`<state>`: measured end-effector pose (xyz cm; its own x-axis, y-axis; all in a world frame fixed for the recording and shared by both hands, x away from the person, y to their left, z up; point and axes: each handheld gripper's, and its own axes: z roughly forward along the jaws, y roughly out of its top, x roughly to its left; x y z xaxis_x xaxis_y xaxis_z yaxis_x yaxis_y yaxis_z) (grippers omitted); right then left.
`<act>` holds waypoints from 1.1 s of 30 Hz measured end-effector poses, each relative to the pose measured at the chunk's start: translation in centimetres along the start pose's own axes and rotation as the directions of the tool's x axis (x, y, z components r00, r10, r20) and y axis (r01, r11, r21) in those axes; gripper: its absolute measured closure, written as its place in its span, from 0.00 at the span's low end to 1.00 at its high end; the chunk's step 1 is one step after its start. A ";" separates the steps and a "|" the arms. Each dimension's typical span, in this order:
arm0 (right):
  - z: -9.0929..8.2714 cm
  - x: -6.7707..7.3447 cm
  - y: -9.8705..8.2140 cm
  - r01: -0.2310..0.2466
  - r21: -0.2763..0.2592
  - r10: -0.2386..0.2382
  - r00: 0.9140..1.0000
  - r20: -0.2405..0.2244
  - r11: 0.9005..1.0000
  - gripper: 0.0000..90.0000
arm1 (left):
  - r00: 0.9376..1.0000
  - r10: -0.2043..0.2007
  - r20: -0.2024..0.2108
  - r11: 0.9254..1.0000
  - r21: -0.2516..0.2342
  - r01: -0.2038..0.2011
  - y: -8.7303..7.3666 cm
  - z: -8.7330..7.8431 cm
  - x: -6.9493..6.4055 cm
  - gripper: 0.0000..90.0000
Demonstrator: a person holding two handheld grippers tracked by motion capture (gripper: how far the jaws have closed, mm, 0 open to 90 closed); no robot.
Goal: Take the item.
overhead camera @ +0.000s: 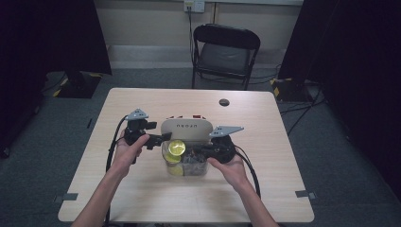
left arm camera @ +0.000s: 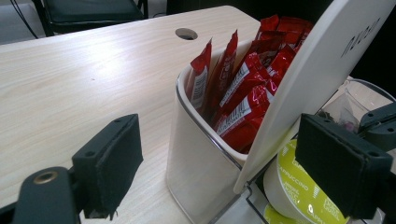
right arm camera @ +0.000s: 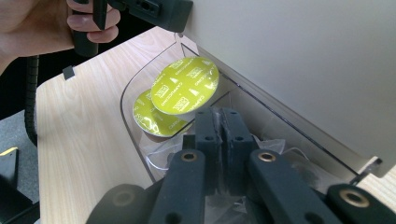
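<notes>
Right gripper [right arm camera: 219,135] closed, pads together with no visible gap, over clear sachets in near compartment of clear organizer [overhead camera: 187,165]; whether film is pinched, cannot tell

Left gripper [left arm camera: 224,163] open, jaws either side of white bin [left arm camera: 196,163] holding red sachets [left arm camera: 243,102]

Yellow-lidded capsules [right arm camera: 184,91] in compartment beside: light, rigid rim, foil lid fragile, slippery; take by rim, not lid

Clear sachets: light, limp, crinkly; pinch at edge

1. Black folding chair [overhead camera: 226,52] beyond the table's far edge.
2. Round cable hole [overhead camera: 224,102] in the light wooden table [overhead camera: 142,198].
3. Wall socket [overhead camera: 194,5] with plugged cable.
4. Grey carpeted floor [overhead camera: 42,156].
</notes>
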<state>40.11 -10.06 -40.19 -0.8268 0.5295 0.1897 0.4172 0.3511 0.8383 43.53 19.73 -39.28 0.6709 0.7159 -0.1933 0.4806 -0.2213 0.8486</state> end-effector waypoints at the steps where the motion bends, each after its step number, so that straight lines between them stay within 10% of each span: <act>1: 0.0 0.0 0.0 -0.001 -0.002 0.001 1.000 0.001 1.000 0.97 | 1.000 0.000 -0.002 1.000 0.003 0.000 0.0 0.0 0.0 0.16; 33: -3.6 0.1 0.5 -0.004 -0.065 0.005 1.000 0.019 0.998 0.98 | 1.000 0.005 -0.001 1.000 0.012 -0.005 -0.1 0.2 0.0 0.15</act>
<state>38.86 -12.56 -37.94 -0.8175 0.5458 0.1840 0.3948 0.2982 0.8690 43.58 19.58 -39.46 0.6726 0.7156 -0.1883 0.4837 -0.2326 0.8438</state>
